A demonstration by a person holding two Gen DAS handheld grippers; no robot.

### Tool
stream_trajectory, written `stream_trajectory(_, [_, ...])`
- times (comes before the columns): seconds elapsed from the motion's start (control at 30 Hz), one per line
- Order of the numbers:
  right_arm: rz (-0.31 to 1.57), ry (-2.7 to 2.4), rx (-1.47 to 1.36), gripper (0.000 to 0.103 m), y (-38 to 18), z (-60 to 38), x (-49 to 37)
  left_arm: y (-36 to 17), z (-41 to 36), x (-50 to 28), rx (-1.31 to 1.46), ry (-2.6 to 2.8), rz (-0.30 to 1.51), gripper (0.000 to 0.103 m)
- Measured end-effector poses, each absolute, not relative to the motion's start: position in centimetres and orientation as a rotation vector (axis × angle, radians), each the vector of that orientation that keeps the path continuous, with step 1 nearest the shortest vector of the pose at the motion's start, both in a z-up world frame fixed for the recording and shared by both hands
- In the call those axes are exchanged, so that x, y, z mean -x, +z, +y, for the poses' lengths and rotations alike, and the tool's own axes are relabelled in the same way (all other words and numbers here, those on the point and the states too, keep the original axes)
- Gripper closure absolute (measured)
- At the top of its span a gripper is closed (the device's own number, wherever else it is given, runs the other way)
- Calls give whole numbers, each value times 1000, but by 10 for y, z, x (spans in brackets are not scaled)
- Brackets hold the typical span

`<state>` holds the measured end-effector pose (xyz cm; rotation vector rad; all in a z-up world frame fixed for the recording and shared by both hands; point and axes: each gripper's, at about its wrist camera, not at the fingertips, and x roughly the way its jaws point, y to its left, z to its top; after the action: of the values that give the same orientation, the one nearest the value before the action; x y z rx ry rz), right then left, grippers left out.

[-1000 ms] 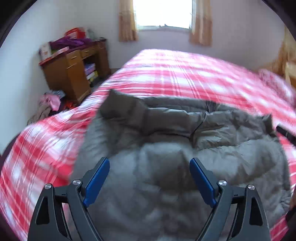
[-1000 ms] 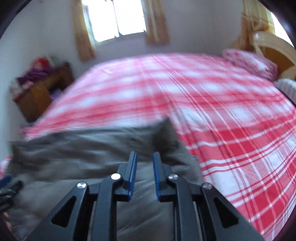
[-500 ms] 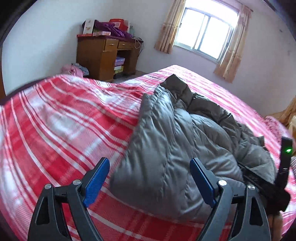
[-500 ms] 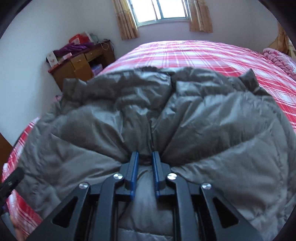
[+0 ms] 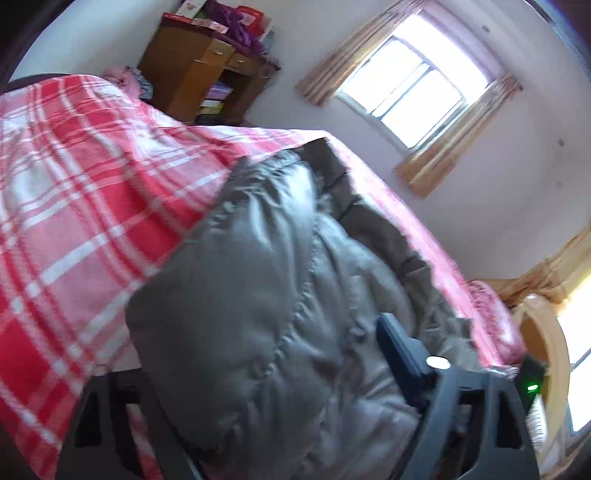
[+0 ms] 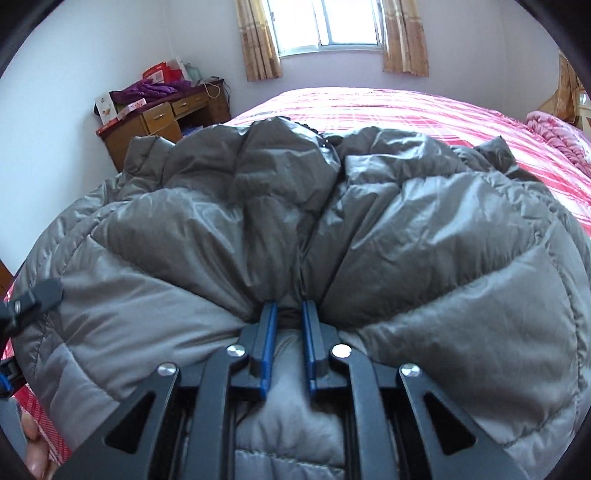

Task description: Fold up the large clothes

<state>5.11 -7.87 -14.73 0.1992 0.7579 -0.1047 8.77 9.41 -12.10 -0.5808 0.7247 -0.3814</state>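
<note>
The right claw [image 6: 289, 317] is clamped on a bunched fold of the grey puffer jacket [image 6: 388, 236], which lies on the red plaid bed [image 6: 461, 114]. The left claw [image 5: 258, 387] stands apart, jacket fabric between its fingers and draped over one. Past the bed stand a cluttered wooden desk [image 6: 159, 122], a curtained window [image 6: 328, 26] and pale walls.

The puffy grey jacket [image 6: 369, 229] is filling the near side of the bed [image 6: 461, 122], bulging over both grippers and blocking a straight reach forward. Bare checked cover is lying open to the left [image 5: 81, 221] and beyond the jacket. A wooden desk [image 6: 162, 122] is crowding the far left corner.
</note>
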Motion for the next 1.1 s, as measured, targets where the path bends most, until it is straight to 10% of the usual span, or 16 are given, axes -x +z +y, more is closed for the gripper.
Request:
stream_trajectory(0.07, [764, -96, -225, 89, -147, -81, -50, -108, 84, -90, 538, -427, 724, 68])
stream_trajectory(0.17, [770, -77, -355, 89, -149, -92, -46, -80, 75, -87, 476, -521, 687, 81])
stream_trajectory(0.5, [848, 174, -867, 89, -166, -64, -41, 2, 28, -37, 119, -764, 539, 84])
stream_trajectory(1.1, [706, 31, -768, 82, -105, -213, 104, -61, -94, 23, -417, -888, 556, 84])
